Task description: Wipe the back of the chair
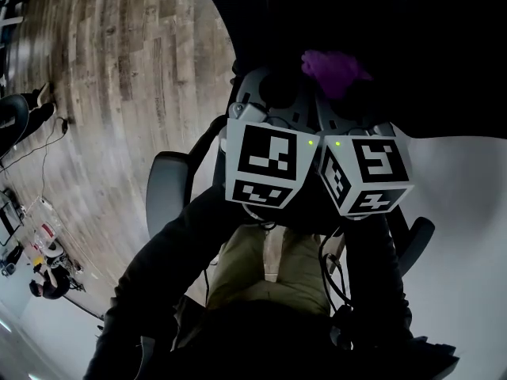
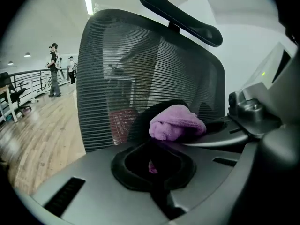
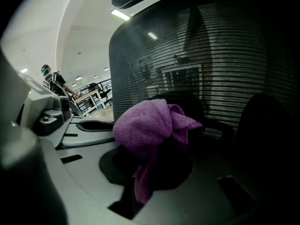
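The chair's black mesh back [image 2: 140, 69] fills both gripper views at close range [image 3: 211, 55], with its headrest [image 2: 183, 15] on top. A bunched purple cloth [image 3: 145, 125] hangs from my right gripper [image 3: 178, 109], which is shut on it just short of the mesh. From the head view the cloth [image 1: 333, 68] shows above the two marker cubes, against the dark chair [image 1: 380, 22]. My left gripper [image 2: 161, 109] sits right beside it, its black jaws together, with the cloth [image 2: 177, 122] at its right. A small purple scrap shows at the base of its jaws.
Wood floor [image 1: 119, 70] stretches to the left. Two people [image 2: 54, 69] stand far off by a railing. Desks [image 3: 93, 100] stand in the distance. Grey armrests [image 1: 162, 188] flank my body below. A white surface [image 1: 467, 212] lies to the right.
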`<action>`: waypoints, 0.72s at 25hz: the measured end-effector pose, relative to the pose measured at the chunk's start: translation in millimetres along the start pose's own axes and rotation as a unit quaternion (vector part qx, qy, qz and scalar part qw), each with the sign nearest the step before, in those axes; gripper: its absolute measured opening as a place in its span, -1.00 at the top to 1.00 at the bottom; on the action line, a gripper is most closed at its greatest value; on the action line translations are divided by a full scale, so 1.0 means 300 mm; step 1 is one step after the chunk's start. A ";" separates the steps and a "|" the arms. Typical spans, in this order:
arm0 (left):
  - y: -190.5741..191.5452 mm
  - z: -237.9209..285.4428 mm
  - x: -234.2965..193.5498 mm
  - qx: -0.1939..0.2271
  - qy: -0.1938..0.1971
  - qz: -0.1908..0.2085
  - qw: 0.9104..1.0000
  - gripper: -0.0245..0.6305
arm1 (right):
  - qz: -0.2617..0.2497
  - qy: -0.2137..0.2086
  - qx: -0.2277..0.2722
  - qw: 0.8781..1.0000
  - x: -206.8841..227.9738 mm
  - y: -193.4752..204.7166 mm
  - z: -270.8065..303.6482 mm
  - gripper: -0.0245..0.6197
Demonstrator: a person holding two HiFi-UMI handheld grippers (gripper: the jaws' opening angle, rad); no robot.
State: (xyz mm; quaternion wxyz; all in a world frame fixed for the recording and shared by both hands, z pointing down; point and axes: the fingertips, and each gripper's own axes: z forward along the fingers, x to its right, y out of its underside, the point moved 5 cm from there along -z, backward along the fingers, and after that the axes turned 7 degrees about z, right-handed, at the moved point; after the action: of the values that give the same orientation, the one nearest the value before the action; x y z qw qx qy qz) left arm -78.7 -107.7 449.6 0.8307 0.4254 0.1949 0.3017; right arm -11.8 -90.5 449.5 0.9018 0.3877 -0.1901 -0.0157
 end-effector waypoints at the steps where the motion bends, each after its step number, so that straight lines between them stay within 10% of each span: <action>1: 0.002 -0.006 -0.013 0.000 -0.001 -0.001 1.000 0.91 | -0.001 -0.001 -0.002 1.000 -0.012 -0.003 0.007 0.75; 18: 0.083 -0.084 -0.218 -0.003 -0.037 -0.025 0.999 0.91 | -0.026 -0.038 -0.022 0.999 -0.191 -0.002 0.161 0.75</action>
State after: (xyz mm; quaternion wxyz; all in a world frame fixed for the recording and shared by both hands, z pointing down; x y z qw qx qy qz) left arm -150.1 -125.0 460.1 0.8457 0.4292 0.1734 0.2655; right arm -82.0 -114.4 460.5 0.9018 0.3714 -0.2134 -0.0576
